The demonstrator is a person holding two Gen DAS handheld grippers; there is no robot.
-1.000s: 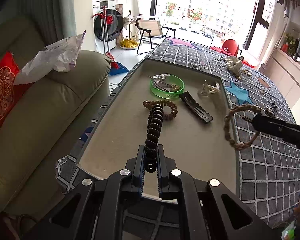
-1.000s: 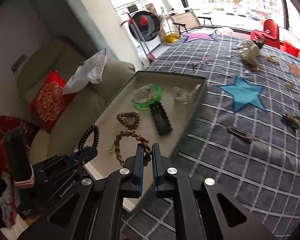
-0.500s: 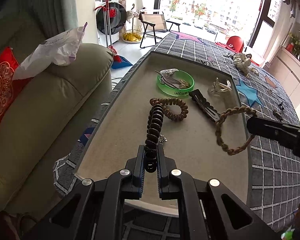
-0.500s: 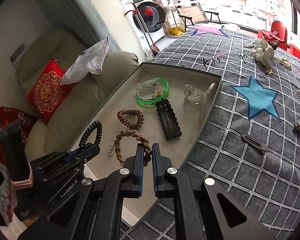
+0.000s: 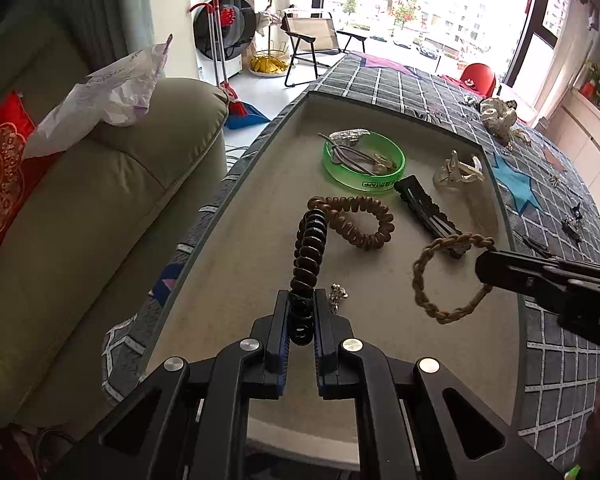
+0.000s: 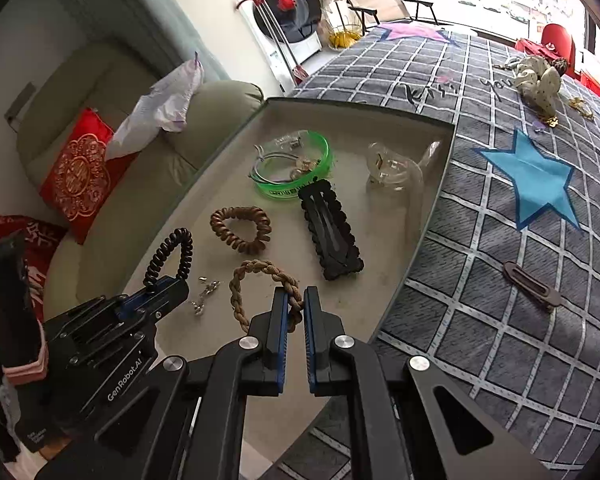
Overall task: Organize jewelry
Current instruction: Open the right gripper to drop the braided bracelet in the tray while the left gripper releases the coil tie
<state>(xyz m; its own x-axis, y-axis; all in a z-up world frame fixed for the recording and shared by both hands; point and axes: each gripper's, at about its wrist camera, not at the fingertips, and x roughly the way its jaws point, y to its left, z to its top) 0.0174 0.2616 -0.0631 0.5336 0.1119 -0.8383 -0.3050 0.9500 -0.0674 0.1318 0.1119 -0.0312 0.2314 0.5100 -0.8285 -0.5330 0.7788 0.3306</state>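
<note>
Our left gripper (image 5: 301, 312) pinches the black coil tie (image 5: 310, 256), our right gripper (image 6: 296, 306) the braided loop (image 6: 260, 280), both over the tray (image 6: 432, 216) near its front edge; released here, they probably tangle with the small silver charm (image 6: 206, 292)

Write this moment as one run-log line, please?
left gripper: shut on black coil tie | right gripper: shut on braided tan loop | both over tray | neither set down yet
</note>
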